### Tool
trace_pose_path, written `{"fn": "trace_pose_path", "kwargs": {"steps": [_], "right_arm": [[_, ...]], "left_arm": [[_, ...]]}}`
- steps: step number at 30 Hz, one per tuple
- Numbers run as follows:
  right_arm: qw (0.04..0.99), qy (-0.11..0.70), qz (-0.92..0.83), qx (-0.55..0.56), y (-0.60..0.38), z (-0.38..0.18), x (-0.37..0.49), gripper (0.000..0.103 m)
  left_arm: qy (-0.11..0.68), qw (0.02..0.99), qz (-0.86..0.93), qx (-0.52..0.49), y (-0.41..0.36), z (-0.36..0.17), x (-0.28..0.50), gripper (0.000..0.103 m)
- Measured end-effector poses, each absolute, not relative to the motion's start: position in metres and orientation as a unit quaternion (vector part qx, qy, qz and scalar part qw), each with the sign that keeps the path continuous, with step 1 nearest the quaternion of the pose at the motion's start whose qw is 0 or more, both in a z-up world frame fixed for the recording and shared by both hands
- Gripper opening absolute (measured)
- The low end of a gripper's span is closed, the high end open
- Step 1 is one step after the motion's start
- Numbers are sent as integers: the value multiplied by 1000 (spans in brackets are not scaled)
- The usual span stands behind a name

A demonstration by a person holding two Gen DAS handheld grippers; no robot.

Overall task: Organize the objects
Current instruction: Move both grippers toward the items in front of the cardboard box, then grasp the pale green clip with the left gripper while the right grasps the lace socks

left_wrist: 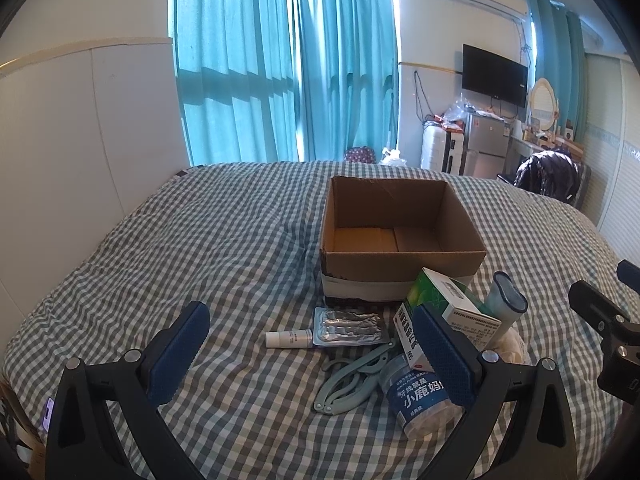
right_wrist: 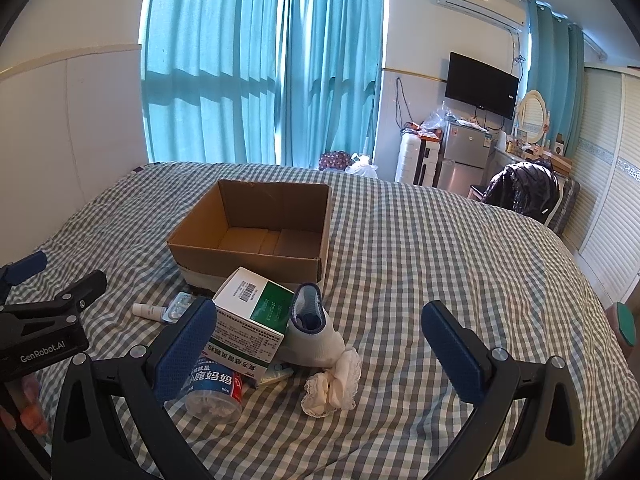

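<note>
An open, empty cardboard box (left_wrist: 400, 236) sits on the checked bed; it also shows in the right wrist view (right_wrist: 256, 232). In front of it lies a pile: a foil blister pack (left_wrist: 348, 326), a small white tube (left_wrist: 288, 338), pale blue folding scissors (left_wrist: 352, 380), a floss-pick jar (left_wrist: 424, 400) (right_wrist: 216, 394), a green-white medicine box (left_wrist: 448, 304) (right_wrist: 252, 312), a white sock (right_wrist: 316, 336) and a lace scrunchie (right_wrist: 332, 384). My left gripper (left_wrist: 316, 344) is open above the tube and scissors. My right gripper (right_wrist: 320, 344) is open above the sock.
The grey-white checked bedspread (right_wrist: 440, 264) covers the bed. A white headboard panel (left_wrist: 60, 160) stands at left. Teal curtains, a fridge (right_wrist: 464, 160), a suitcase and a chair with a dark jacket (right_wrist: 520, 192) stand beyond the bed's far edge.
</note>
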State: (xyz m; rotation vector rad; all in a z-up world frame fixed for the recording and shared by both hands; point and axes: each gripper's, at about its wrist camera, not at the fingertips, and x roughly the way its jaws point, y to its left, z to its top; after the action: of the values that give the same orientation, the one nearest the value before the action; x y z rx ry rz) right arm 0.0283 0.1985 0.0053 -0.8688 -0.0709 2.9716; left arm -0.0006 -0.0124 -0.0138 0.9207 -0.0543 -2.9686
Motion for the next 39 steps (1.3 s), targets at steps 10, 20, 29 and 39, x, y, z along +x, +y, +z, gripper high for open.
{"fn": "trace_pose_path", "kwargs": {"steps": [10, 20, 29, 39], "right_arm": [[19, -25, 958, -286, 197, 6, 27, 103], [5, -9, 948, -319, 204, -10, 17, 103], [-1, -33, 918, -396, 208, -70, -1, 103], [-5, -36, 891, -452, 218, -124, -18, 95]], "left_arm": [[-17, 16, -952, 305, -11, -19, -2, 103], [-16, 15, -946, 323, -11, -32, -7, 103], [-43, 19, -926, 375, -6, -78, -19, 103], [-63, 7, -903, 425, -3, -129, -30, 103]]}}
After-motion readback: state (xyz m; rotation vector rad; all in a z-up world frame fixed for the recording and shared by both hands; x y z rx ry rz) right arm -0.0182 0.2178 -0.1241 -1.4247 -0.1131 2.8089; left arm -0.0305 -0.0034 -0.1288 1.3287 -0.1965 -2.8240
